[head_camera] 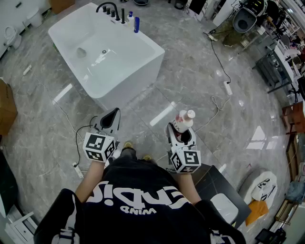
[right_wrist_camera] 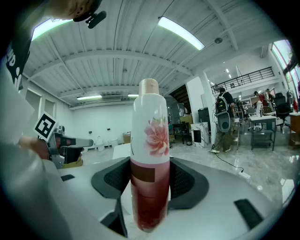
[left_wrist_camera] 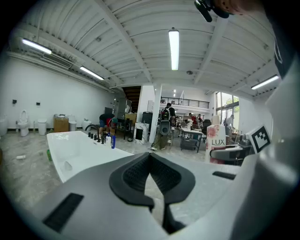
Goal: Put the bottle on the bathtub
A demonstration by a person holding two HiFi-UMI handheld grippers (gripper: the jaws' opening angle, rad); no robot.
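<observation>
**Head view.** The person stands on a grey marble floor (head_camera: 200,81) with one gripper in each hand. The white bathtub (head_camera: 131,78) lies toward 11 o'clock, well apart from both grippers. A blue bottle (head_camera: 137,25) and a black faucet (head_camera: 106,6) stand on its far rim at 12 o'clock. The left gripper (head_camera: 111,115) is at 8 o'clock and the right gripper (head_camera: 180,128) at 5 o'clock. The right gripper holds the bottle (head_camera: 186,118), white with a pink flower print, off the tub.

**Left gripper view.** The jaws of the left gripper (left_wrist_camera: 150,158) are together with nothing between them. The bathtub (left_wrist_camera: 77,151) shows at 9 o'clock. The bottle (left_wrist_camera: 216,140) stands upright at 3 o'clock in the right gripper (left_wrist_camera: 230,153).

**Right gripper view.** The right gripper (right_wrist_camera: 150,177) is clamped on the bottle (right_wrist_camera: 150,140). Its black pads (right_wrist_camera: 114,177) press the lower body from both sides. The bottle stands upright, cap uppermost. The left gripper (right_wrist_camera: 70,142) shows at 9 o'clock.
</observation>
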